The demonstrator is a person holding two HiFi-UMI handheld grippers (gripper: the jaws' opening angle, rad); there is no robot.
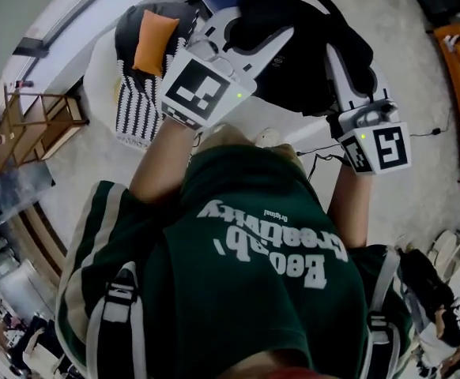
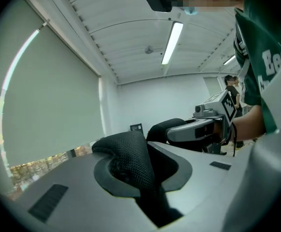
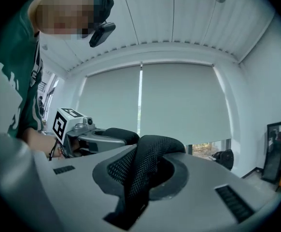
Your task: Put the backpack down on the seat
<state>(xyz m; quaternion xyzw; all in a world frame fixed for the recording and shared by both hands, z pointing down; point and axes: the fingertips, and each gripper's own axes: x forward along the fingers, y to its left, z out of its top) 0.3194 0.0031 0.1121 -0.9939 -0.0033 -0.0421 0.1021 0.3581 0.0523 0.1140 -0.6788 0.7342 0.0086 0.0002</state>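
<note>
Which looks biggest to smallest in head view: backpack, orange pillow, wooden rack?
1. backpack
2. wooden rack
3. orange pillow
The backpack is held nearest the camera and the rack sits at the warped edge, so this ranks apparent size only.

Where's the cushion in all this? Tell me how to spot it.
Find the black backpack at the top of the head view, in front of the person. Just left of it stands a seat draped in black-and-white stripes. The cushion lies on that seat: small, plain orange against the stripes and black.
</note>
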